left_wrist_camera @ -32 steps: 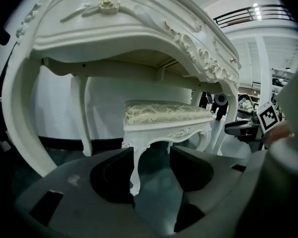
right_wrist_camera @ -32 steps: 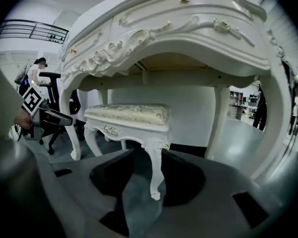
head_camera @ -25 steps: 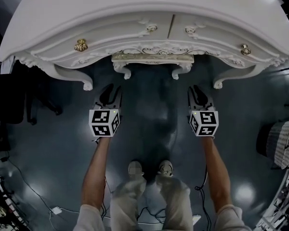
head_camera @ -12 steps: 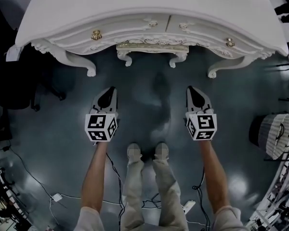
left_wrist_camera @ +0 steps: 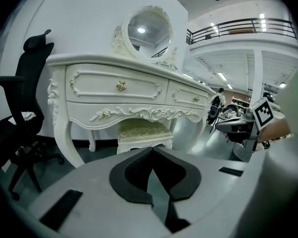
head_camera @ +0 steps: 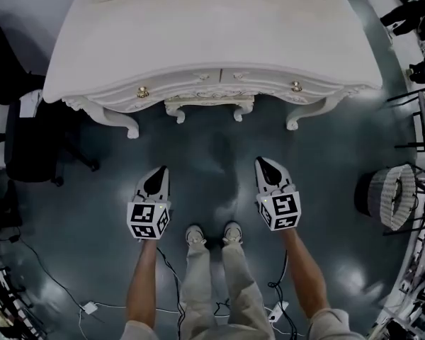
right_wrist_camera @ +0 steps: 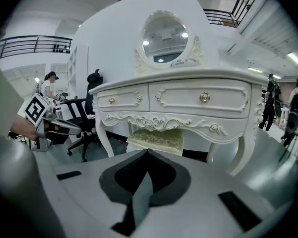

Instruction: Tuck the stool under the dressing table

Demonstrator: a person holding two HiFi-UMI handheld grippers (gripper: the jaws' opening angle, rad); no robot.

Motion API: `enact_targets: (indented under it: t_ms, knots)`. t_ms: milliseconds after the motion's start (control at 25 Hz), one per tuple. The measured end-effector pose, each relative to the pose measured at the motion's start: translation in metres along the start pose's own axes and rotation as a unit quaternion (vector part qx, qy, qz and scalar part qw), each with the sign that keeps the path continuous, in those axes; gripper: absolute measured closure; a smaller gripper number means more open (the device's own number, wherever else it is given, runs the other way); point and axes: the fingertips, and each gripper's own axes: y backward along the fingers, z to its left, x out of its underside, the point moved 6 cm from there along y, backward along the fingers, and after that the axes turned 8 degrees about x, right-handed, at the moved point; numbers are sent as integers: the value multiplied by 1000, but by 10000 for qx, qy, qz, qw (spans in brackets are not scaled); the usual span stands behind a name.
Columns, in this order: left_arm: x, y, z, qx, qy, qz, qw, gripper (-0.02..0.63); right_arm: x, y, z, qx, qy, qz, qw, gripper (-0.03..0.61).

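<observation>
Distance has grown between the person and the dressing table (head_camera: 212, 48): over the last second both grippers have drawn back from it. The stool (head_camera: 209, 104) sits tucked beneath the table's middle, with only its front edge and legs showing. The left gripper (head_camera: 159, 173) and right gripper (head_camera: 262, 163) have their jaws pressed together on nothing. The tucking looks finished.

The dressing table (head_camera: 212, 41) hides most of the stool (head_camera: 209, 103) from overhead; only 2 front legs show.
</observation>
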Motion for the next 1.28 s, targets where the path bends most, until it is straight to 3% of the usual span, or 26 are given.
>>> enact_targets:
  t_ms: [840, 1280]
  knots:
    - [-129, 85, -47, 225, -230, -185, 9993, 600, -132, 106, -12, 338, 105, -499, 9981, 578]
    - [-175, 134, -79, 322, -222, -317, 9987, 600, -173, 167, -11, 447, 31, -586, 9973, 578]
